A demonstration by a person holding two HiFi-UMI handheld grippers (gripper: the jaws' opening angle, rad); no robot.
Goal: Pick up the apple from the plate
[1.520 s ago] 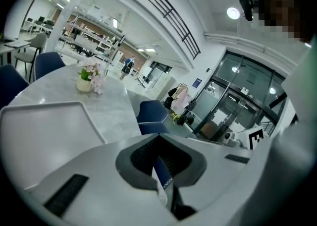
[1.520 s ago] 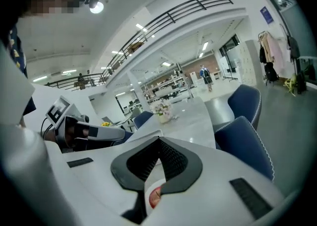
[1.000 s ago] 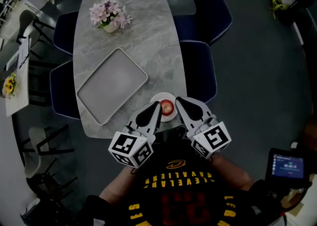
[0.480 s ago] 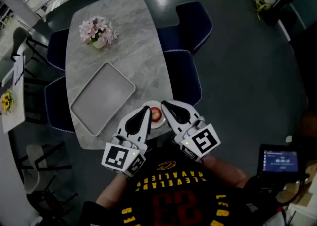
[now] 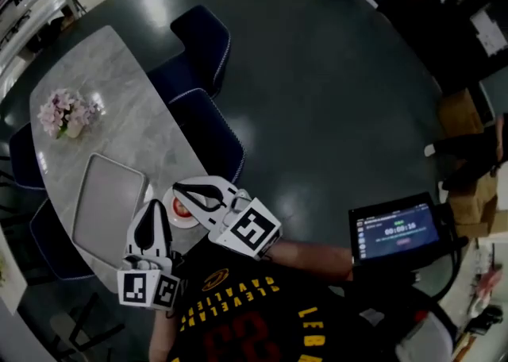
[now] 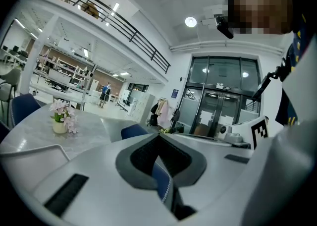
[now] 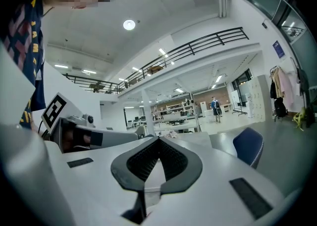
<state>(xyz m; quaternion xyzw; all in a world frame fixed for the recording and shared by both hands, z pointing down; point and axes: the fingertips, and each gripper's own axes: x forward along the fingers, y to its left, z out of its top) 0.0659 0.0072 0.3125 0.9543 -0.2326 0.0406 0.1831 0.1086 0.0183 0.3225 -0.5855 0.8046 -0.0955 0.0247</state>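
Note:
A red apple [image 5: 182, 208] lies on a small white plate [image 5: 169, 215] near the marble table's [image 5: 111, 126] near edge in the head view. My right gripper [image 5: 177, 187] reaches over the plate, shut and empty, and covers part of the apple. Just left of the plate my left gripper [image 5: 153, 206] points up the table, also shut with nothing in it. In both gripper views the jaws meet at their tips, at the left gripper [image 6: 159, 136] and the right gripper [image 7: 159, 140]. Both views look level across the hall and show neither apple nor plate.
A grey tray [image 5: 107, 202] lies left of the plate, and a pot of pink flowers [image 5: 67, 114] stands at the table's far end. Blue chairs [image 5: 202, 126] line the table's right side. A tablet [image 5: 397, 229] glows at the right over dark floor.
The head view has swung, so the table now sits far left. Both grippers have turned leftward; the right one now hangs over the plate. Both stay shut.

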